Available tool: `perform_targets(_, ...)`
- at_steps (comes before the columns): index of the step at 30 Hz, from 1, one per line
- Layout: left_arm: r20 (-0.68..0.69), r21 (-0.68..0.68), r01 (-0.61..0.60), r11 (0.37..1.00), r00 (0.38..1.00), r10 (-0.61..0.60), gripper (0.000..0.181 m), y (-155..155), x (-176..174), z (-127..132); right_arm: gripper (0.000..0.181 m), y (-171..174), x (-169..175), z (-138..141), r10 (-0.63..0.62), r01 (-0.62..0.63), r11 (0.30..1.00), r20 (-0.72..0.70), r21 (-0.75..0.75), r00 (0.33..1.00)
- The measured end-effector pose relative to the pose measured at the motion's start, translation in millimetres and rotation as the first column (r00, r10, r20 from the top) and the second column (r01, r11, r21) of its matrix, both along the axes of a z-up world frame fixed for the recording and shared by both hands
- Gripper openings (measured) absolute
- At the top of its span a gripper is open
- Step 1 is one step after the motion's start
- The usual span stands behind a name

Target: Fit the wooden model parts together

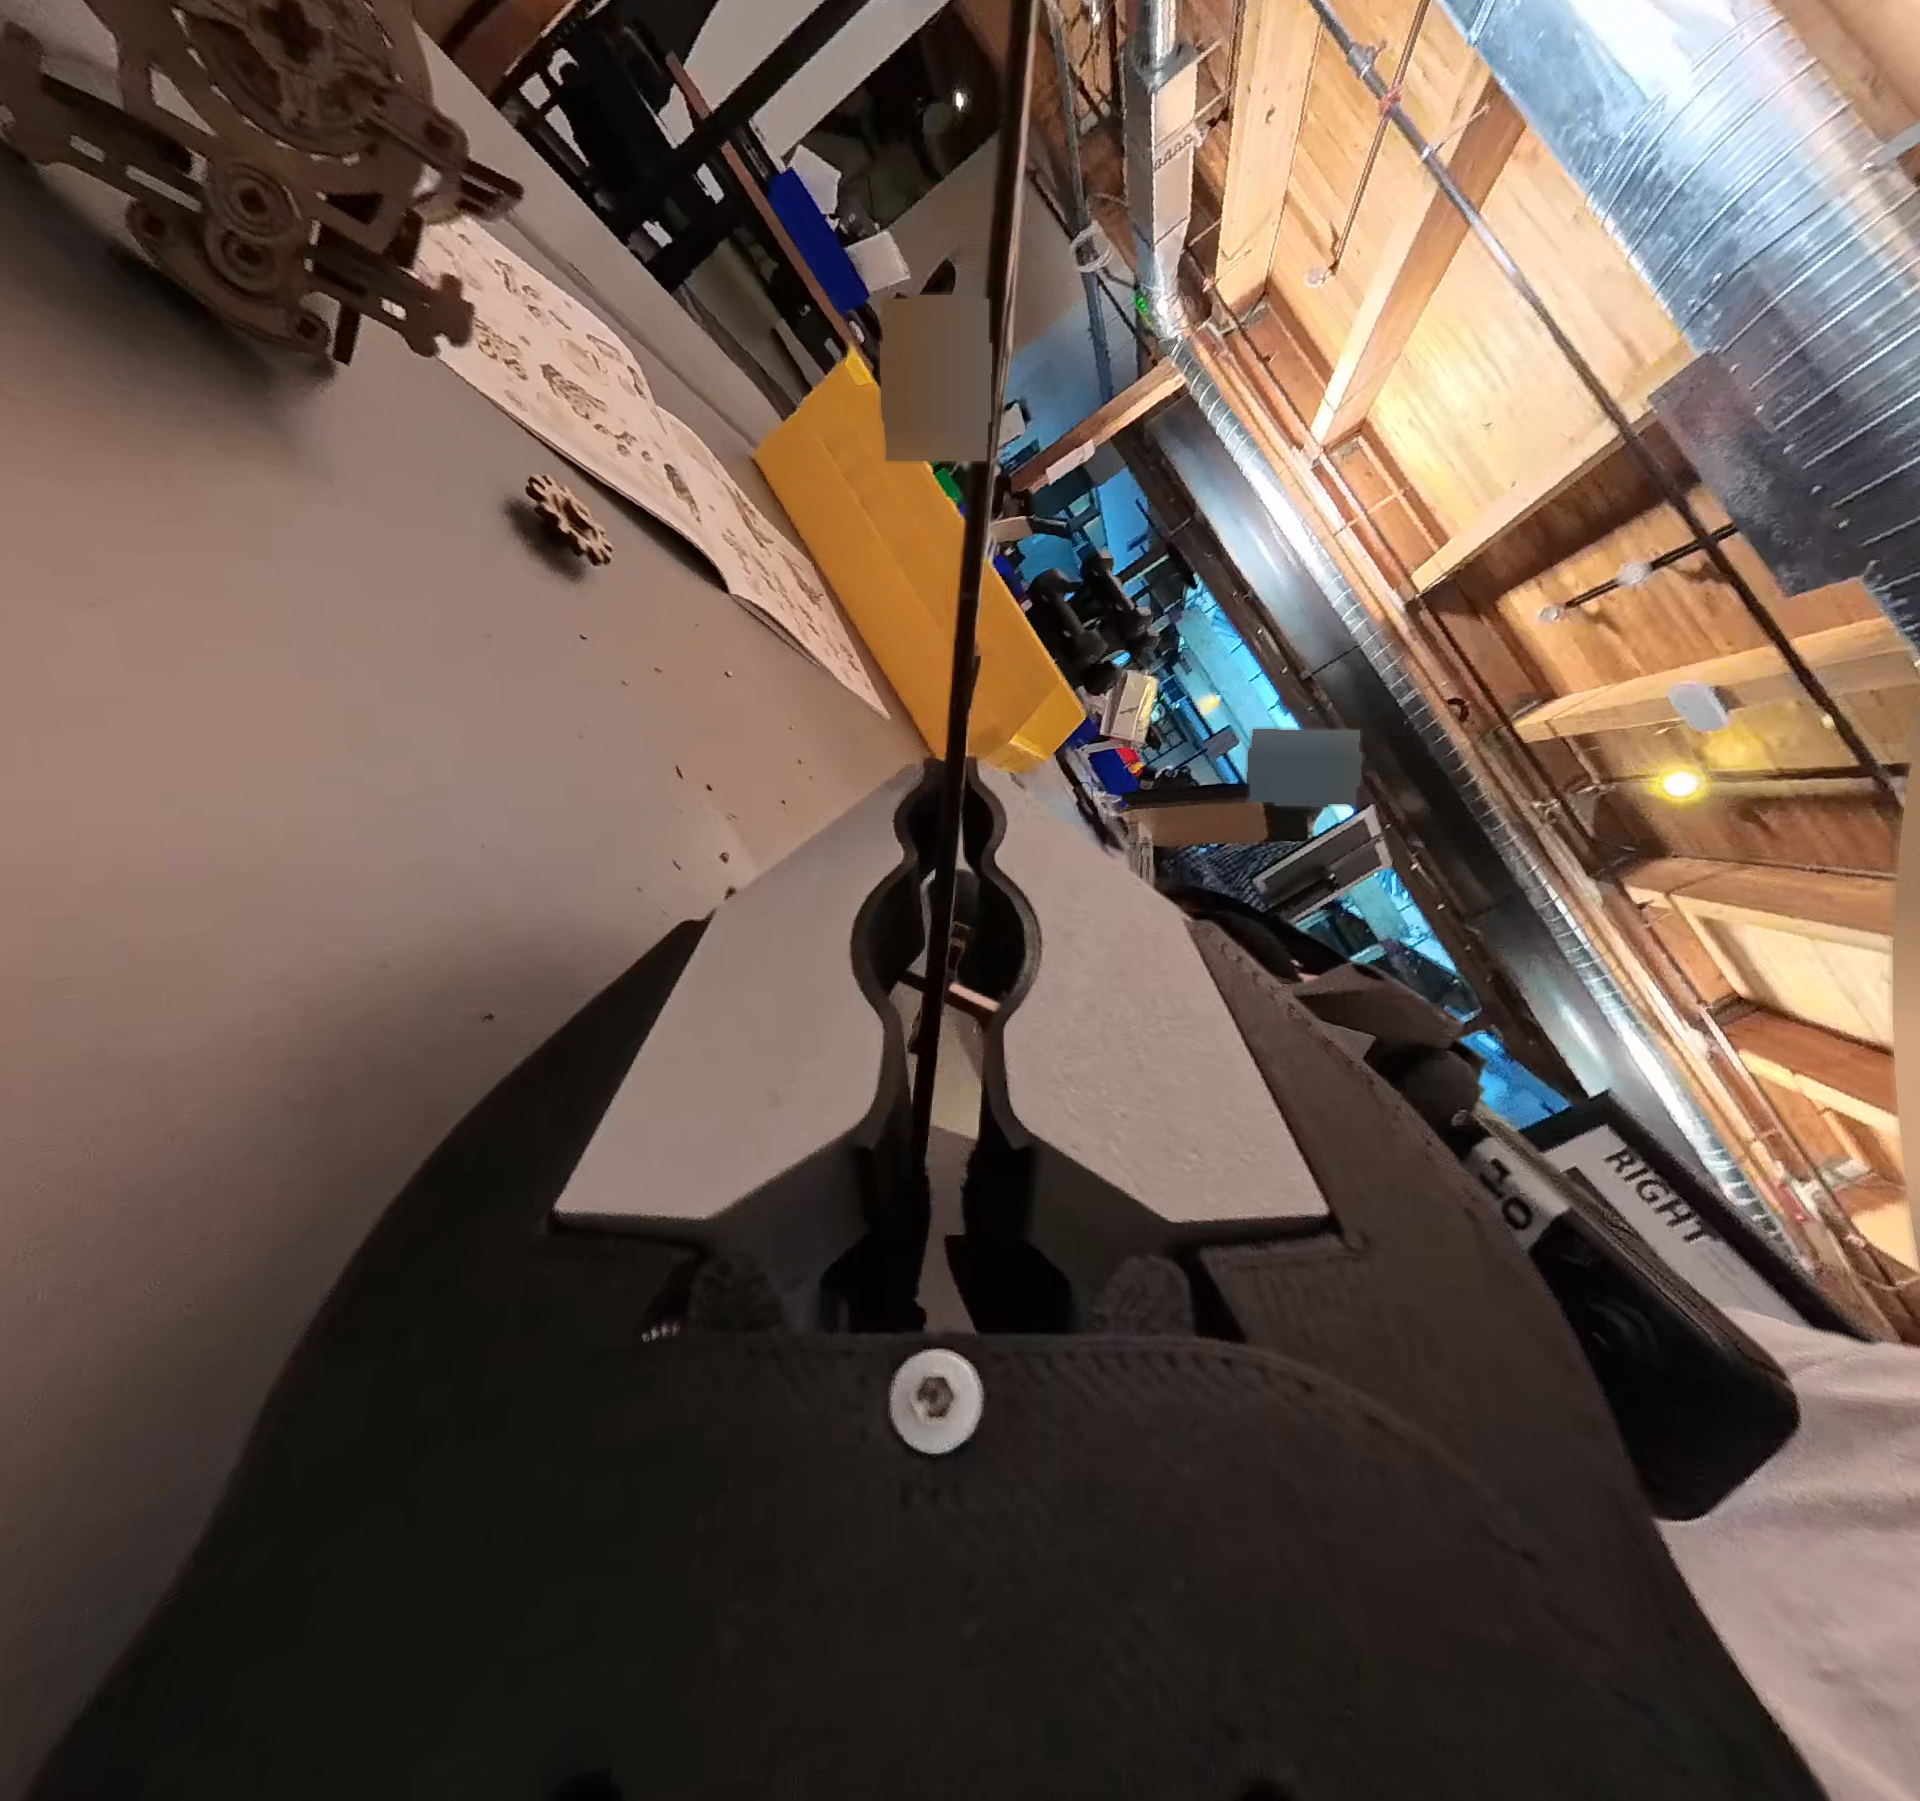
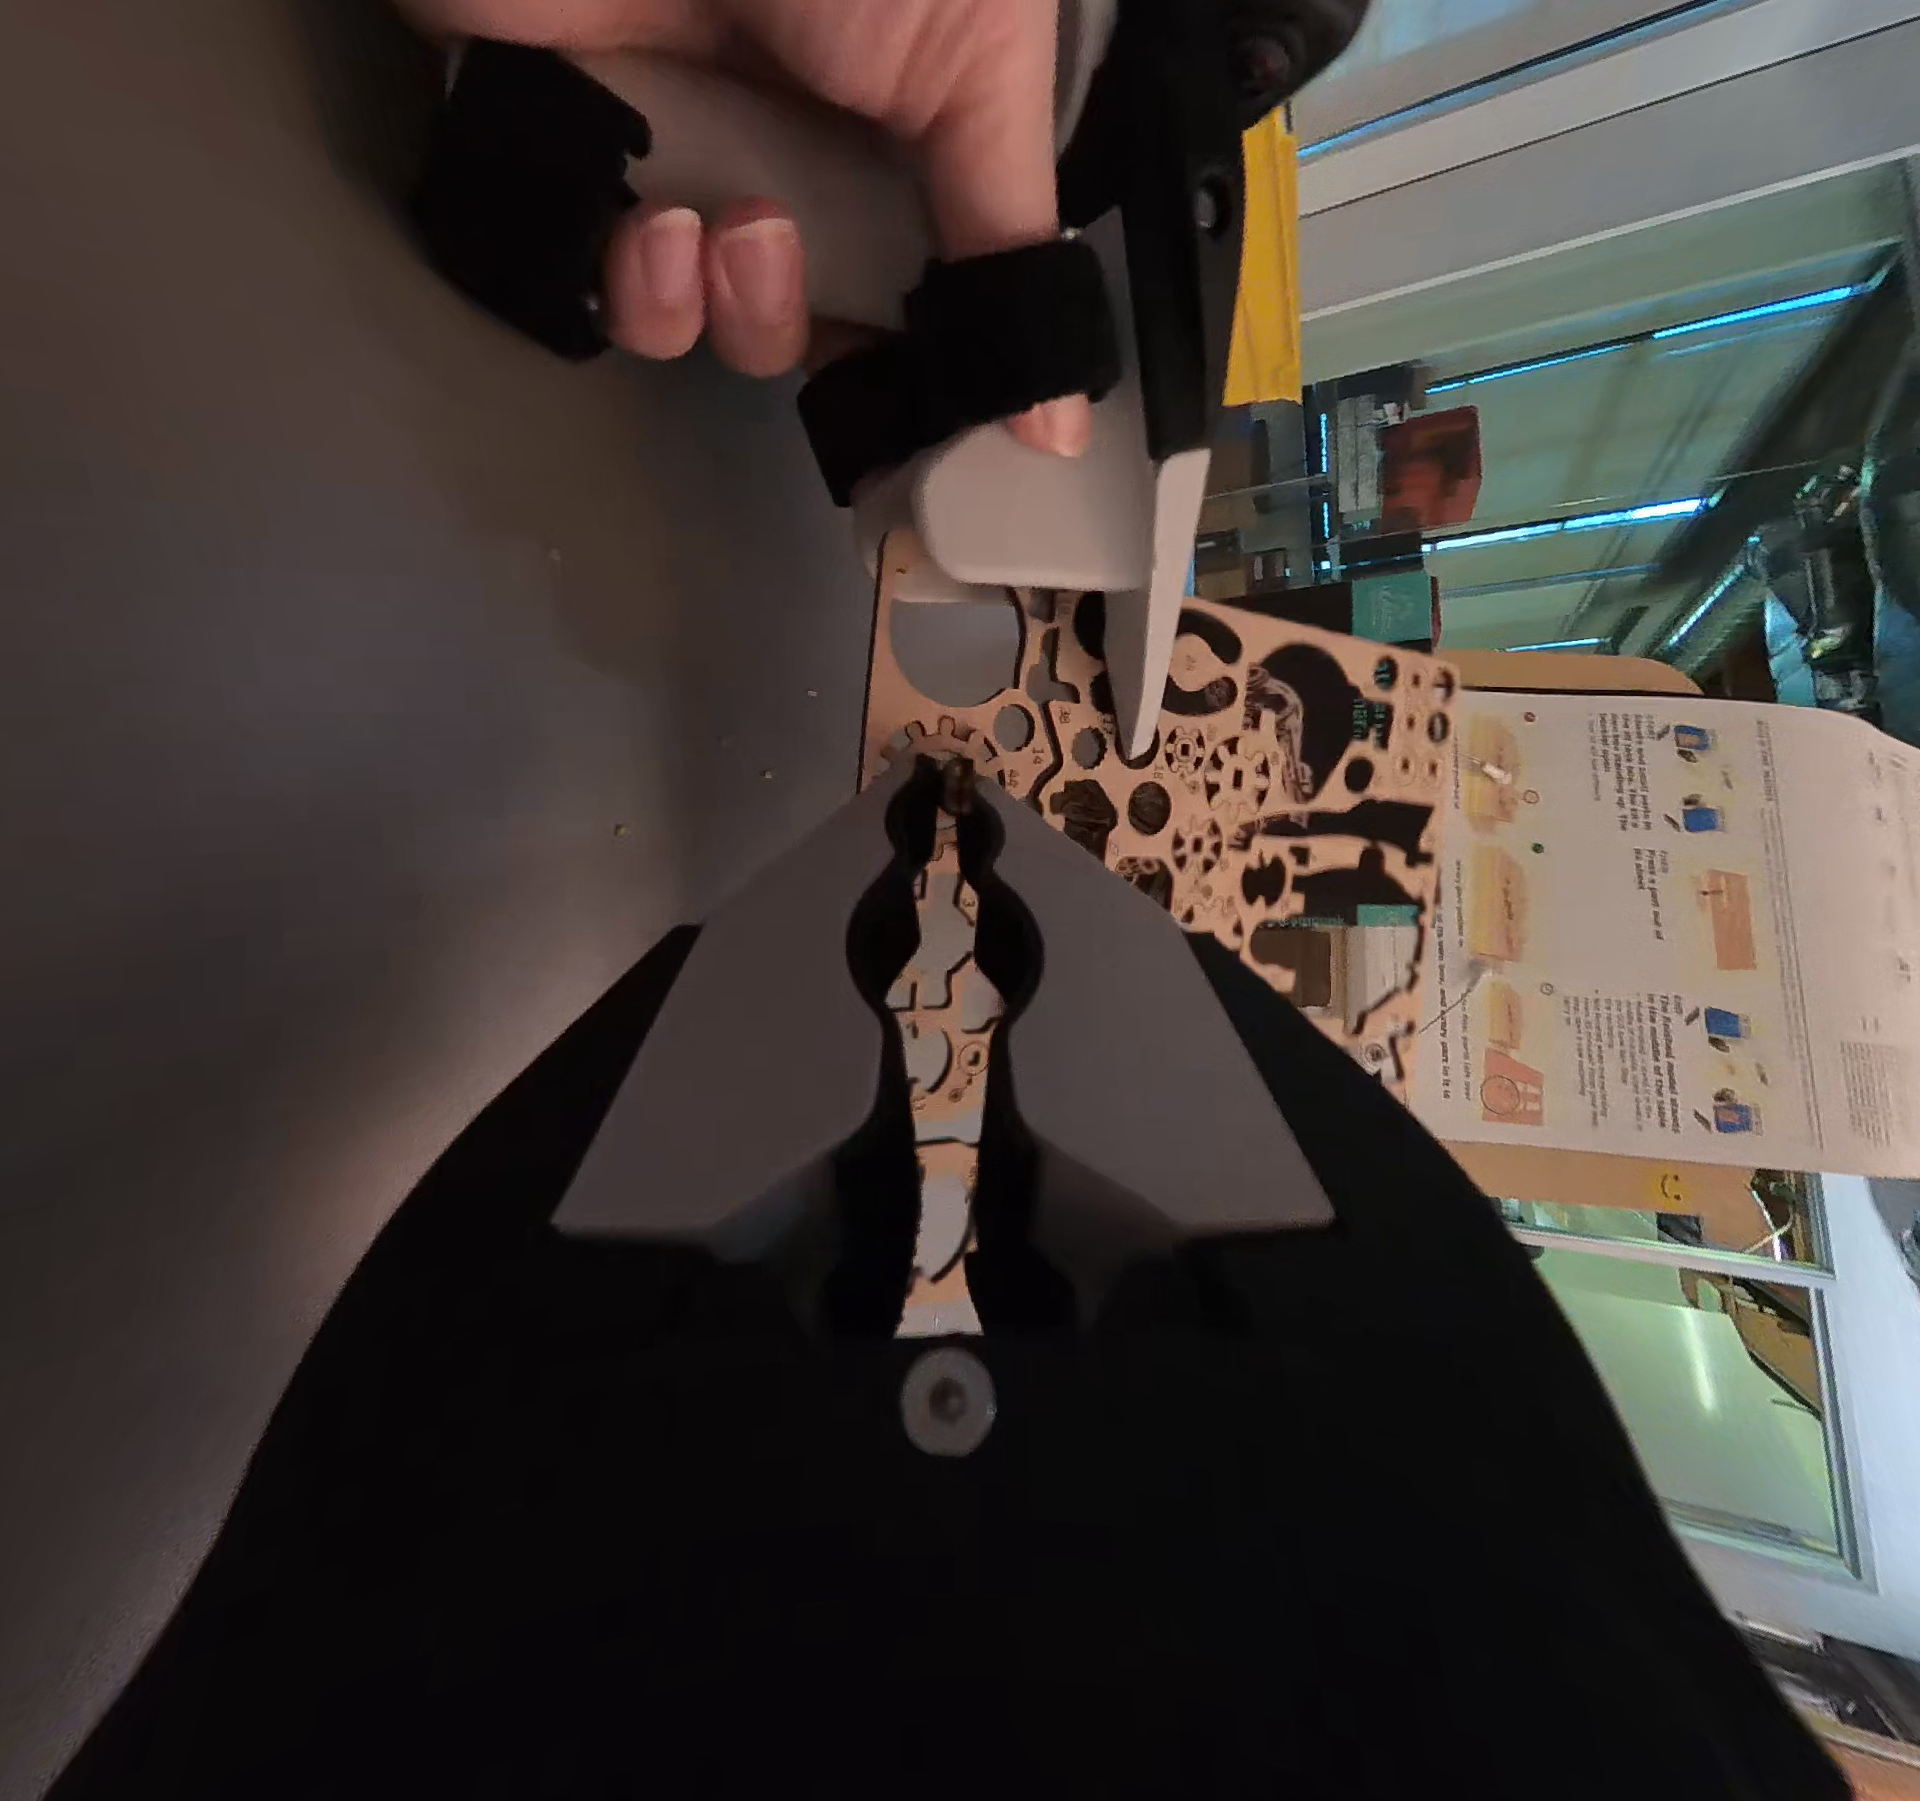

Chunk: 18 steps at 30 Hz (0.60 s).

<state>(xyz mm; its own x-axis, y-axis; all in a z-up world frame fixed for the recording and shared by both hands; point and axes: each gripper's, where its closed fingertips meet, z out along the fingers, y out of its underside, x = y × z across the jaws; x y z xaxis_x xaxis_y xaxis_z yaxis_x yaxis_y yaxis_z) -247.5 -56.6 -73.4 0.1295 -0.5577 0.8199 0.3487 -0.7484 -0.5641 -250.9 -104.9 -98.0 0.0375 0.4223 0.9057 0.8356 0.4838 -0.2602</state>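
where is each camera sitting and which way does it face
Left wrist view: on the left gripper, shut on the wooden sheet seen edge-on, facing the table, half-built model and ceiling.
Right wrist view: on the right gripper, facing that sheet's flat side; a hand shows.
Shared: the sheet, table and both grippers.

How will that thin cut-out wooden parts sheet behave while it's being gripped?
The wooden parts sheet is probably light and slightly flexible, since it looks very thin edge-on. Its many cut-outs likely make it fragile, so it may snap under twisting.
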Motion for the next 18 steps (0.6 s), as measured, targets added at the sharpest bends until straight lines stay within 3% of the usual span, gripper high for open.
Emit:
perform_targets(3, 0.047, -0.03, -0.009, 1.0, 0.999, 0.011, 0.0, 3, -3, 3, 0.002, 3, 0, 4, 0.015, -0.016, 0.997, 0.01, 0.074, 1.0)
perform_targets(5, 0.007, -0.036, -0.006, 0.999, 1.0, 0.006, 0.0, 2, -2, -3, 0.001, 3, -2, -7, 0.036, -0.045, 0.992, 0.08, 0.12, 0.996)
perform_targets(8, 0.037, -0.024, -0.035, 0.999, 0.999, 0.035, 0.0, 2, -4, 2, 0.002, 3, 0, 1, 0.013, -0.02, 0.988, 0.044, 0.153, 0.999)
perform_targets(11, 0.093, -0.088, -0.02, 0.996, 0.995, 0.028, 0.0, 4, -5, 2, 0.004, 3, -2, 2, -0.027, -0.015, 0.948, 0.127, 0.317, 0.992)
perform_targets(15, 0.168, -0.182, -0.009, 0.983, 0.985, 0.04, 0.001, 5, -7, 3, 0.006, 2, -2, 7, -0.018, -0.027, 0.936, 0.125, 0.351, 0.992)
perform_targets(18, 0.132, -0.163, -0.031, 0.986, 0.99, 0.053, 0.001, 6, -8, 2, 0.006, 4, -3, 6, -0.05, 0.003, 0.938, 0.127, 0.345, 0.991)
